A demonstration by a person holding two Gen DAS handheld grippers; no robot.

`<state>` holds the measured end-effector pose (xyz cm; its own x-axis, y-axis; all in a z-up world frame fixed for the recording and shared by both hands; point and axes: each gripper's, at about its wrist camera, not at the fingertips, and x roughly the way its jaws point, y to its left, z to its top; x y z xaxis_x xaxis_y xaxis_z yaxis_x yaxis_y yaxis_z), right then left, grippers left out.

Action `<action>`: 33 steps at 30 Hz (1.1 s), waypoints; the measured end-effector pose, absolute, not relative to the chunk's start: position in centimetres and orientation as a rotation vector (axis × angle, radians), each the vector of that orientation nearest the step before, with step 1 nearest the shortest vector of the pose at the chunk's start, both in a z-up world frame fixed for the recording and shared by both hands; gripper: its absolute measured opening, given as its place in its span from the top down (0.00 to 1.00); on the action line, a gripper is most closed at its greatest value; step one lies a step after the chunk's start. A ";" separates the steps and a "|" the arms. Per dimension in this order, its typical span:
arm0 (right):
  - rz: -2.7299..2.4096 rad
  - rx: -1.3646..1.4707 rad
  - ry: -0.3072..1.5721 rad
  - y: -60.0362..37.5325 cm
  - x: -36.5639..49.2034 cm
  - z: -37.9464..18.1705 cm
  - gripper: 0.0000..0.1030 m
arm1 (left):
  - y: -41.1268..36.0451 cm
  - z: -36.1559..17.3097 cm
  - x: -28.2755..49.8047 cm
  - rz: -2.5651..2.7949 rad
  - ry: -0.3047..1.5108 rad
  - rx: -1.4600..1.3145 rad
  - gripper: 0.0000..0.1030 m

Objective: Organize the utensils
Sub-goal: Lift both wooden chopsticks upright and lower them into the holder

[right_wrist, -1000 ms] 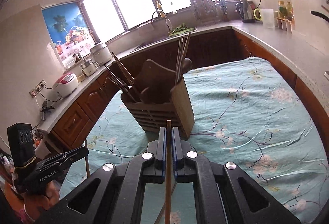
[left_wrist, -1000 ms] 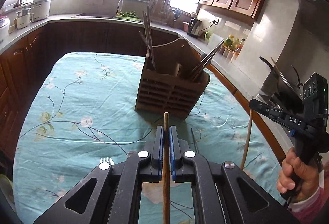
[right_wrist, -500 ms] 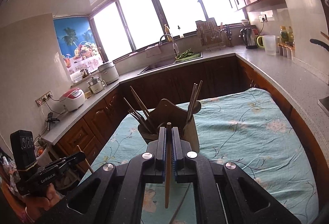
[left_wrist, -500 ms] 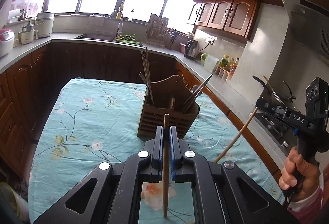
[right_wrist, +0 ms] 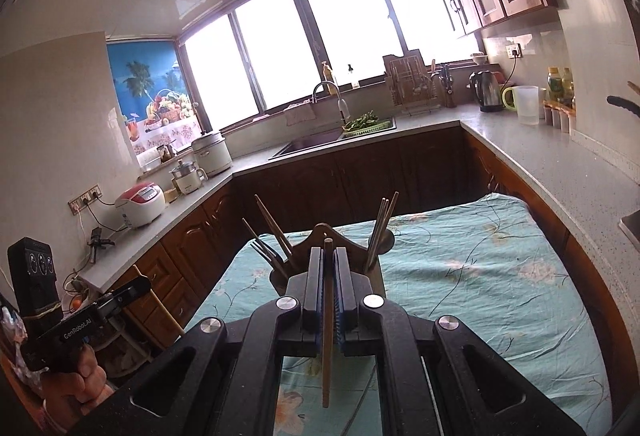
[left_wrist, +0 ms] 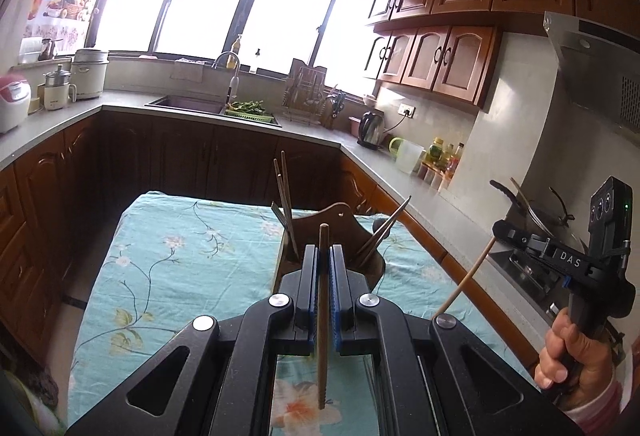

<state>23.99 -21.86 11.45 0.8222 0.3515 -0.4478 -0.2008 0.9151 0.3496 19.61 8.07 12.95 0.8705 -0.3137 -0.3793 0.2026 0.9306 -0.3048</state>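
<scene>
My left gripper [left_wrist: 323,256] is shut on a wooden chopstick [left_wrist: 322,356] that stands upright between the jaws. My right gripper [right_wrist: 328,258] is shut on another wooden chopstick [right_wrist: 328,356], also upright. The wooden utensil holder [left_wrist: 332,220] stands on the table behind both grippers, with several chopsticks and a fork in it; it also shows in the right wrist view [right_wrist: 320,236]. Both grippers are raised well above the table. The right gripper shows in the left wrist view [left_wrist: 500,230] with its chopstick [left_wrist: 466,282] slanting down. The left gripper shows in the right wrist view [right_wrist: 138,286].
The table has a teal floral cloth [left_wrist: 180,268]. Dark wooden cabinets and a grey counter [right_wrist: 520,151] wrap round it, with a sink [left_wrist: 192,103], kettle [right_wrist: 486,95], rice cookers [right_wrist: 140,203] and a stove at the right [left_wrist: 532,272].
Both grippers have risen and pulled back from the holder, each still holding its chopstick. The holder now looks smaller and lower in both views.
</scene>
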 end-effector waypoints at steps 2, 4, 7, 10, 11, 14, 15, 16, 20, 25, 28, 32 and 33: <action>0.297 0.299 0.519 -22.0 24.6 11.8 0.95 | 8.1 13.4 20.1 -0.274 0.422 -0.273 0.97; 0.293 0.296 0.506 -22.0 25.1 12.3 0.95 | 8.1 13.8 20.5 -0.272 0.402 -0.279 0.97; 0.289 0.296 0.482 -22.1 25.8 13.0 0.95 | 8.1 14.6 21.2 -0.268 0.373 -0.279 0.97; 0.283 0.295 0.459 -22.2 26.4 13.7 0.95 | 8.1 15.1 21.9 -0.260 0.345 -0.267 0.97; 0.280 0.296 0.452 -22.3 26.6 14.0 0.95 | 8.1 15.1 22.1 -0.258 0.337 -0.264 0.97; 0.273 0.301 0.432 -22.4 27.3 14.6 0.95 | 8.0 15.4 22.8 -0.253 0.314 -0.257 0.97; 0.270 0.299 0.424 -22.4 27.5 14.8 0.95 | 8.0 15.5 23.1 -0.250 0.307 -0.254 0.97; 0.265 0.295 0.416 -22.5 27.8 15.0 0.95 | 8.0 15.6 23.4 -0.247 0.300 -0.252 0.97; 0.251 0.286 0.395 -22.6 29.0 15.7 0.95 | 8.0 15.8 24.9 -0.237 0.275 -0.249 0.97; 0.232 0.293 0.378 -22.8 30.6 15.7 0.95 | 7.9 15.7 26.8 -0.222 0.242 -0.268 0.97; 0.224 0.302 0.373 -22.9 31.4 15.5 0.95 | 7.5 15.2 28.1 -0.210 0.231 -0.265 0.97; 0.216 0.310 0.377 -22.7 32.5 14.7 0.95 | 7.0 14.5 30.2 -0.197 0.226 -0.266 0.97; 0.213 0.311 0.380 -22.7 32.8 14.4 0.95 | 6.9 14.1 30.8 -0.192 0.226 -0.267 0.97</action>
